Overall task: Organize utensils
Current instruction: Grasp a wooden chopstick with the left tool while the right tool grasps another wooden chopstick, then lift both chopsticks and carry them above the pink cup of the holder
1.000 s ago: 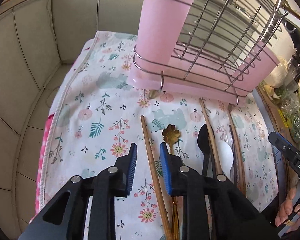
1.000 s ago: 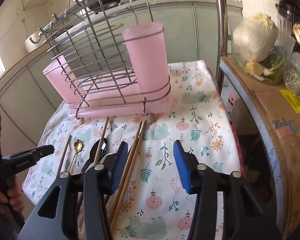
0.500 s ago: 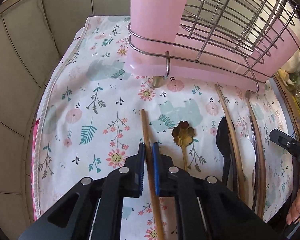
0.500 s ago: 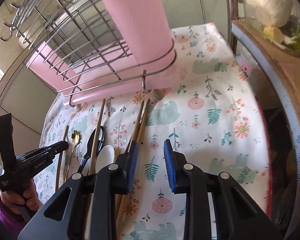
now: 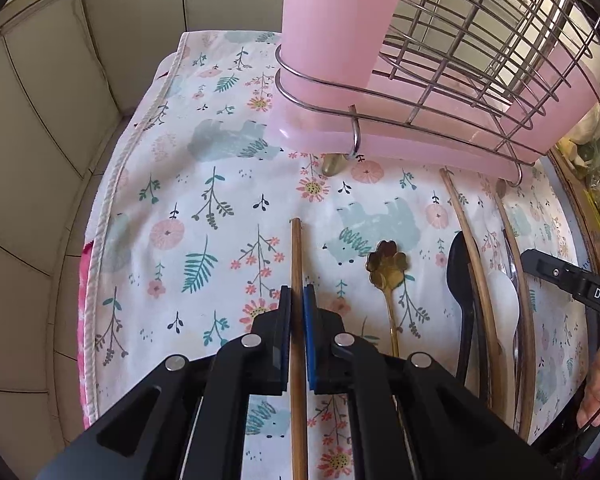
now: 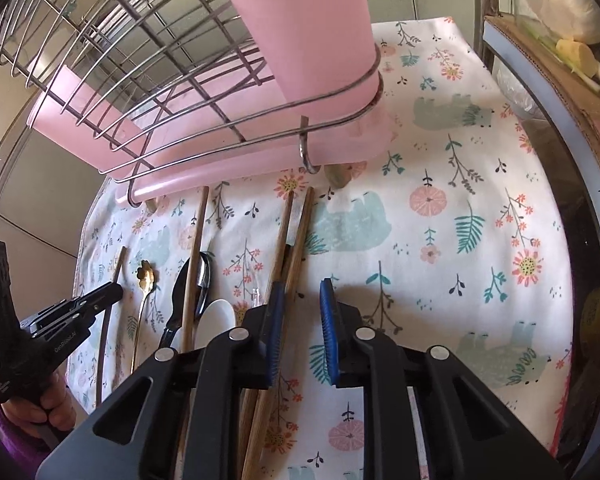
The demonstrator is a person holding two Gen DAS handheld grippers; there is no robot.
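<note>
Utensils lie in a row on a floral cloth (image 5: 204, 216). My left gripper (image 5: 298, 300) is shut on a single wooden chopstick (image 5: 296, 256) that points toward the rack. To its right lie a gold flower-head spoon (image 5: 387, 270), a black spoon (image 5: 460, 268), a white spoon (image 5: 504, 300) and more chopsticks (image 5: 460, 224). My right gripper (image 6: 300, 296) is open and empty, with a pair of wooden chopsticks (image 6: 296, 236) beside and under its left finger. A pink utensil cup (image 5: 336, 20) hangs on the wire rack's left end.
A wire dish rack (image 5: 472, 52) on a pink tray (image 5: 440, 136) stands at the back of the cloth. Tiled wall (image 5: 40, 120) rises on the left. A cardboard box (image 6: 560, 80) with vegetables stands on the right. The left gripper's body (image 6: 52, 328) shows in the right wrist view.
My left gripper moved forward and closed on the single chopstick. My right gripper moved forward toward the rack and narrowed, staying open over the cloth beside the chopstick pair.
</note>
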